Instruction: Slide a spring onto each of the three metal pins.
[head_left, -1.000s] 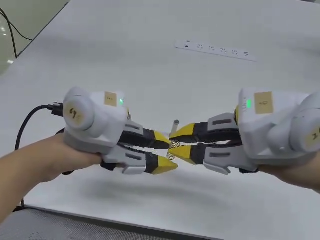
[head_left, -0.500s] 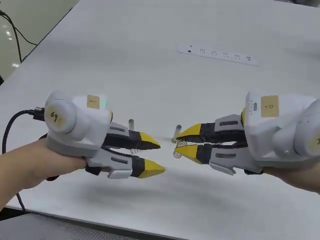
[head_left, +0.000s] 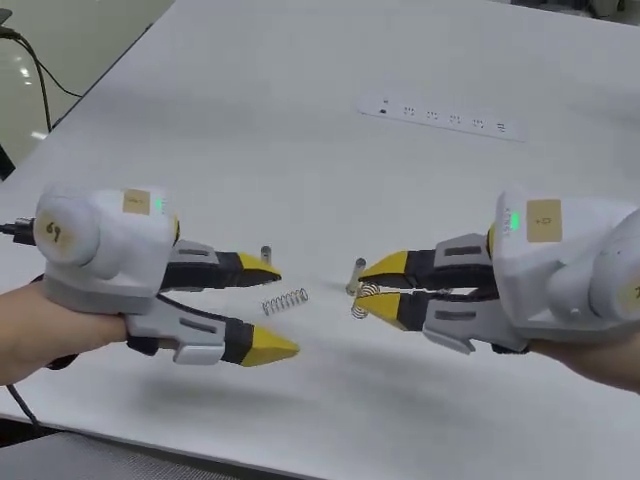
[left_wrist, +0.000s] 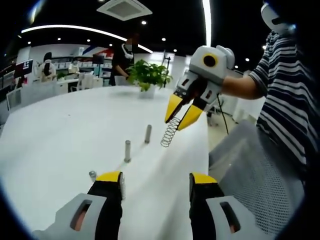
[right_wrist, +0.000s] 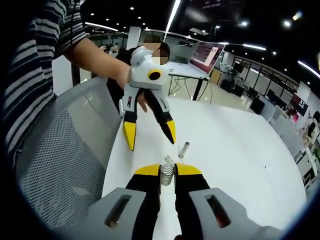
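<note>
My right gripper (head_left: 368, 287) is shut on a small spring (head_left: 359, 302), held just above the white table beside an upright metal pin (head_left: 357, 276). In the right gripper view the spring (right_wrist: 168, 175) sticks up between my closed jaws, with a pin (right_wrist: 184, 149) just beyond. My left gripper (head_left: 274, 309) stands open and holds nothing. A second spring (head_left: 285, 301) lies loose on the table by its tips, and another pin (head_left: 266, 254) stands behind its upper jaw. The left gripper view shows three pins in a row (left_wrist: 127, 151) and the right gripper (left_wrist: 181, 110) with its spring (left_wrist: 170, 133).
A white power strip (head_left: 441, 117) lies at the back of the table (head_left: 300, 150). A black cable (head_left: 35, 65) runs off the left edge. The table's near edge is close below both grippers. In the right gripper view, a grey mesh chair (right_wrist: 60, 150) stands beside the table.
My left gripper has drawn back to the left, away from the right one, and opened wider. A loose spring now lies in view on the table. The right gripper has kept its spring.
</note>
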